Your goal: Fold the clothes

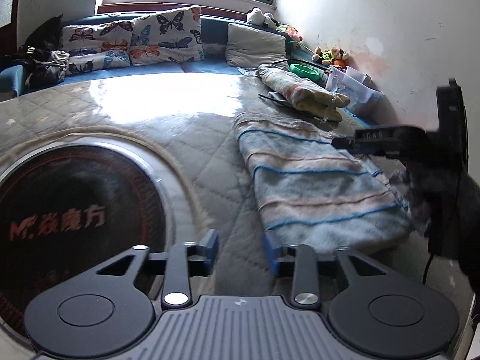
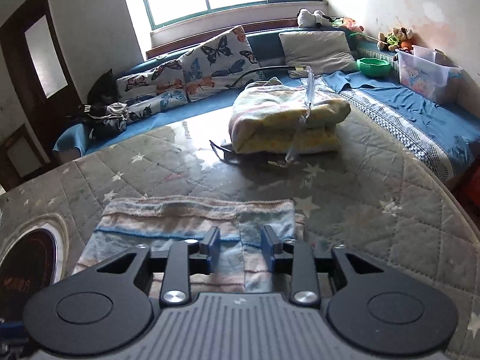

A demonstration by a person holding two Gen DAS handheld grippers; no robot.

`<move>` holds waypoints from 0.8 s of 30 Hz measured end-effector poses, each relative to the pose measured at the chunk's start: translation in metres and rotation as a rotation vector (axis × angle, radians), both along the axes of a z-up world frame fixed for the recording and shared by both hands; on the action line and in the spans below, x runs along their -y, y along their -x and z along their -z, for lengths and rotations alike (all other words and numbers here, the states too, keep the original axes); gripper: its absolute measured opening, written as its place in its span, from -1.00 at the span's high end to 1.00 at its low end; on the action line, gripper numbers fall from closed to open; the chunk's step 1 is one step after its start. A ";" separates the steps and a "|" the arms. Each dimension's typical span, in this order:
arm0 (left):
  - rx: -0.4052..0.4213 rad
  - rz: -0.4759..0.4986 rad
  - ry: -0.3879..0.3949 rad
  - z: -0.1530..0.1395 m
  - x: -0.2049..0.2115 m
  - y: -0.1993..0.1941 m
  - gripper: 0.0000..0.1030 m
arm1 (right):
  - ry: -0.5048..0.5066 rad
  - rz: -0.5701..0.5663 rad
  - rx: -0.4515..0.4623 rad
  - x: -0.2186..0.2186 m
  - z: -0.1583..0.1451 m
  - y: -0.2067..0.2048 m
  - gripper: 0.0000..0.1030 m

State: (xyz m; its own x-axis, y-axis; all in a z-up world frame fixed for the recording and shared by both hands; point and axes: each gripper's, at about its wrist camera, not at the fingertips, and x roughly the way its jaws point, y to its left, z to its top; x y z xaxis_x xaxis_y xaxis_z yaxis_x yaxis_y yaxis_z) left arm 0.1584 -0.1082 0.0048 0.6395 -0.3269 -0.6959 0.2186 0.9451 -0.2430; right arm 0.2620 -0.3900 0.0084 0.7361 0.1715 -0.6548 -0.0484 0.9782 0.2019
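A fuzzy cloth with pale blue and pink stripes (image 1: 315, 186) lies flat on the quilted grey cover (image 1: 210, 156). My left gripper (image 1: 241, 252) is open, low over the cover just left of the cloth's near corner, with nothing between its fingers. My right gripper (image 1: 345, 145) reaches in from the right over the cloth's far edge. In the right wrist view the right gripper (image 2: 241, 247) stands open above the striped cloth (image 2: 180, 225), empty, and a folded flap overlaps on the cloth's right part.
A round black cooktop (image 1: 75, 225) is set in the cover to the left. Beyond the cloth sit a folded yellow-striped blanket (image 2: 285, 120) and glasses (image 2: 222, 153). Butterfly pillows (image 2: 216, 57), a green bowl (image 2: 373, 67) and a clear box (image 2: 426, 69) line the blue bench.
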 end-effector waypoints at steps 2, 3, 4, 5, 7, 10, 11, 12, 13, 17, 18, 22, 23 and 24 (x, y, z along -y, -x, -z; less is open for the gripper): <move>-0.002 -0.013 -0.002 0.002 -0.007 0.008 0.11 | 0.003 -0.003 0.009 -0.003 -0.004 -0.001 0.29; -0.003 -0.020 -0.004 0.003 -0.011 0.011 0.05 | 0.003 -0.015 0.012 -0.007 -0.007 -0.002 0.29; -0.003 -0.026 -0.005 0.004 -0.015 0.015 0.03 | 0.003 -0.028 0.016 -0.011 -0.009 -0.003 0.27; -0.006 -0.033 -0.005 0.005 -0.018 0.018 0.03 | 0.008 -0.041 0.012 -0.017 -0.009 -0.006 0.26; -0.014 -0.050 -0.003 0.007 -0.026 0.024 -0.02 | 0.018 -0.068 0.004 -0.028 -0.008 -0.011 0.16; -0.012 -0.067 -0.016 0.007 -0.036 0.031 -0.07 | 0.056 -0.068 -0.014 -0.042 -0.002 -0.024 0.10; -0.012 -0.070 -0.021 0.006 -0.039 0.033 -0.07 | 0.062 -0.064 -0.019 -0.045 0.001 -0.029 0.05; -0.013 -0.073 -0.021 0.006 -0.041 0.035 -0.09 | 0.057 -0.056 -0.022 -0.046 0.003 -0.033 -0.02; -0.013 -0.074 -0.021 0.006 -0.043 0.037 -0.12 | 0.056 -0.050 -0.023 -0.047 0.003 -0.036 -0.04; -0.003 -0.084 -0.024 0.004 -0.051 0.045 -0.21 | 0.061 -0.037 -0.021 -0.050 -0.002 -0.041 -0.16; 0.002 -0.085 -0.024 0.003 -0.052 0.046 -0.29 | 0.063 -0.036 -0.020 -0.051 -0.004 -0.041 -0.22; 0.024 -0.089 -0.026 -0.001 -0.057 0.056 -0.49 | 0.067 -0.054 0.007 -0.051 -0.018 -0.022 -0.49; 0.028 -0.089 -0.026 -0.002 -0.058 0.059 -0.53 | 0.070 -0.060 0.014 -0.052 -0.021 -0.016 -0.53; 0.033 -0.089 -0.025 -0.002 -0.059 0.062 -0.63 | 0.072 -0.070 0.021 -0.051 -0.024 -0.008 -0.68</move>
